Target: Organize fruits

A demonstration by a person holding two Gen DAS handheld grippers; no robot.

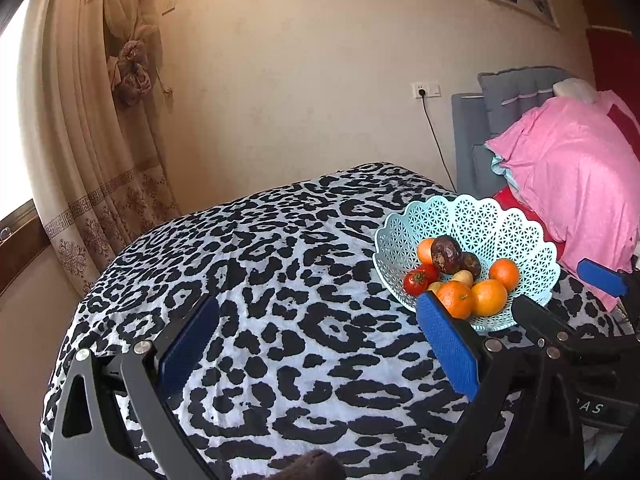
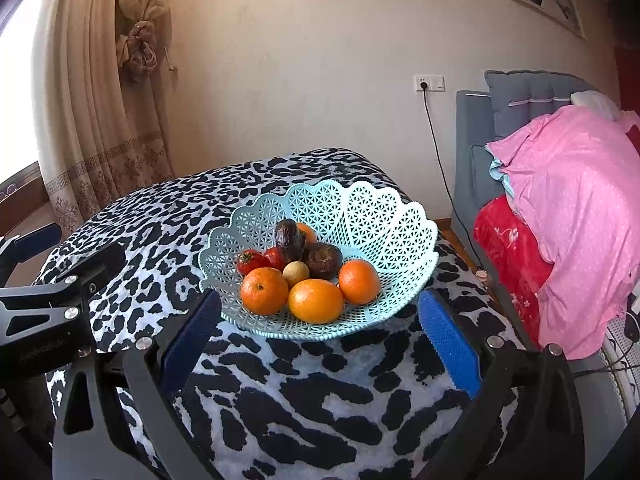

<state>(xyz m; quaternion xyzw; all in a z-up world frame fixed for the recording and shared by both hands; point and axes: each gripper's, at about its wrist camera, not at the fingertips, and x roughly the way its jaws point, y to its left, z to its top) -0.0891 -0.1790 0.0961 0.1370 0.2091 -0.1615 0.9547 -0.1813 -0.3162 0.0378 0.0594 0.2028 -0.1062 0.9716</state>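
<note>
Looks pretty much finished to me — every fruit I can see already sits in the light blue basket (image 2: 400, 224) on the leopard-print cloth (image 2: 320, 392): oranges (image 2: 315, 300) up front, a couple of tomatoes (image 2: 250, 261) on the left, two dark wrinkly fruits (image 2: 289, 240) and a small yellowish one (image 2: 296, 273) in the middle. Nothing loose on the cloth as far as both views show. The right gripper (image 2: 320, 340) hangs just short of the basket, spread wide, holding nothing. The left gripper (image 1: 316, 344) is off to the side — also wide open and empty.
</note>
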